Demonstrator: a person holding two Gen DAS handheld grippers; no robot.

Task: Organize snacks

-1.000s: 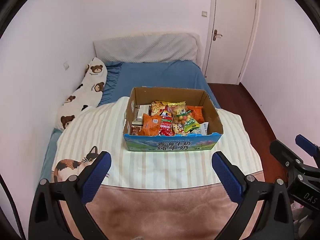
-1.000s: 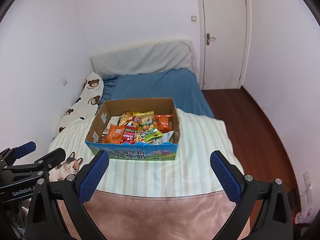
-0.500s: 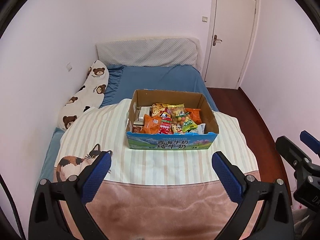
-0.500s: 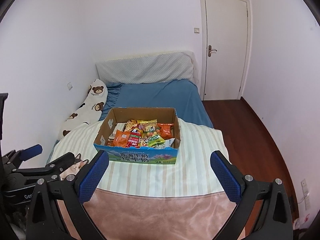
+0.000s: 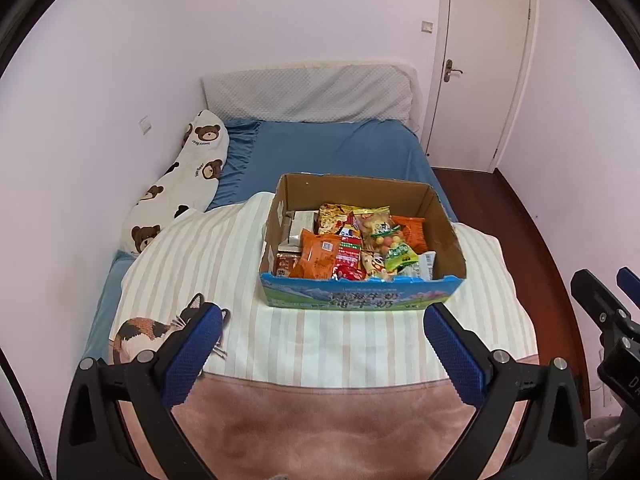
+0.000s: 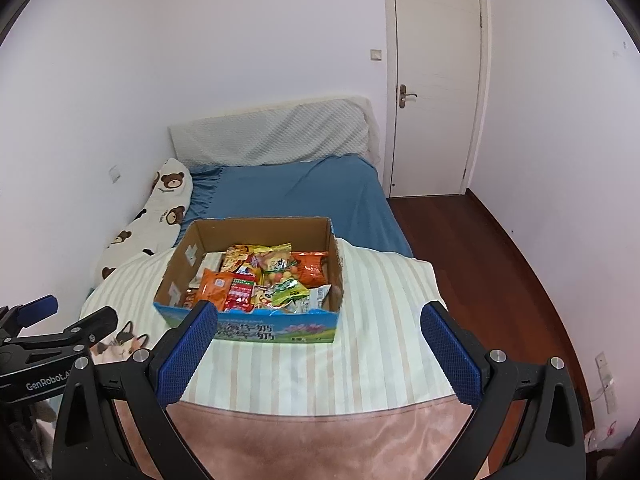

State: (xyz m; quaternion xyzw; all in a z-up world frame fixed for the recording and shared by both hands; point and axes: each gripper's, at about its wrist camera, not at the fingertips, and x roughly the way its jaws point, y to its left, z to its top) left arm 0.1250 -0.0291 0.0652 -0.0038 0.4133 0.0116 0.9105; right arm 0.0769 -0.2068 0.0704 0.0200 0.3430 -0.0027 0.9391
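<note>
Since the snack packets (image 5: 352, 246) heaped in the cardboard box (image 5: 448, 232) on the striped blanket (image 5: 208, 256) look light, crinkly and slippery, each is likely best pinched by a flat sealed edge, and the left gripper (image 5: 320, 330) and right gripper (image 6: 318, 328) both hang spread and empty, short of the box

A long white bear-print pillow (image 5: 180, 184) is lying along the left wall on the blue bed sheet (image 5: 332, 148), beside a cream striped blanket (image 5: 208, 256), with a white panel door (image 6: 436, 92) standing closed beyond.
</note>
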